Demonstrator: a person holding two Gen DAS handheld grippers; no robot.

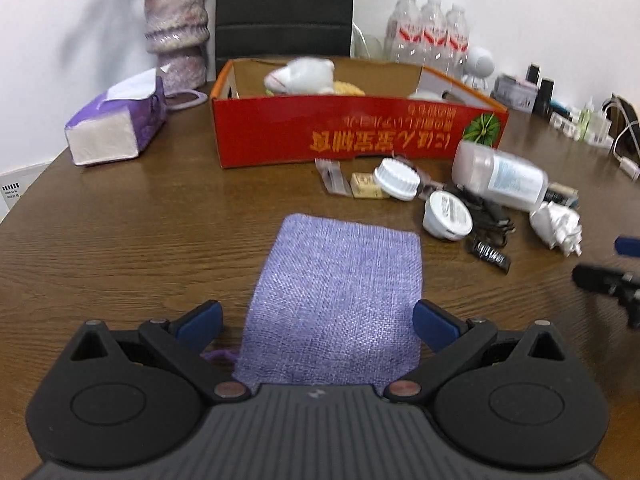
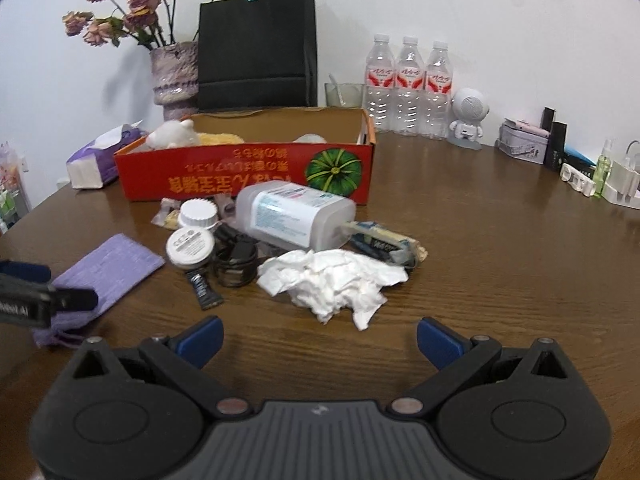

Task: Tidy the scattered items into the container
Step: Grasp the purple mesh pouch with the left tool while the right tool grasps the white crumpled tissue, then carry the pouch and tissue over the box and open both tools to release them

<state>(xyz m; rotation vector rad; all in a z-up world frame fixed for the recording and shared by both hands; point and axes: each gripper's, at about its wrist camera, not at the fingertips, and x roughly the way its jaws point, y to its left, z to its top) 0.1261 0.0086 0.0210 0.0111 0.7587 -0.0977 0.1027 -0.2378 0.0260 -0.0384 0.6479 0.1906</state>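
Note:
A red cardboard box [image 1: 360, 136] [image 2: 248, 176] stands open at the back of the wooden table, with a white plush toy [image 1: 304, 76] [image 2: 174, 134] inside. A purple woven pouch [image 1: 340, 304] [image 2: 106, 270] lies flat, and my left gripper [image 1: 318, 324] is open with its blue fingertips either side of the pouch's near end. My right gripper [image 2: 318, 340] is open over bare table, just short of a crumpled white tissue [image 2: 332, 280] [image 1: 556, 224]. Behind the tissue lie a clear bottle on its side [image 2: 296, 220] [image 1: 500, 176], two white round jars [image 2: 190, 246] [image 1: 448, 216] and small black items.
A purple tissue pack [image 1: 116, 124] [image 2: 100, 156] and a vase of dried flowers [image 1: 176, 36] [image 2: 176, 76] stand at the back left. A black bag [image 2: 256, 48], three water bottles [image 2: 408, 88], a white figurine [image 2: 470, 120] and small cosmetics [image 2: 560, 148] line the back right.

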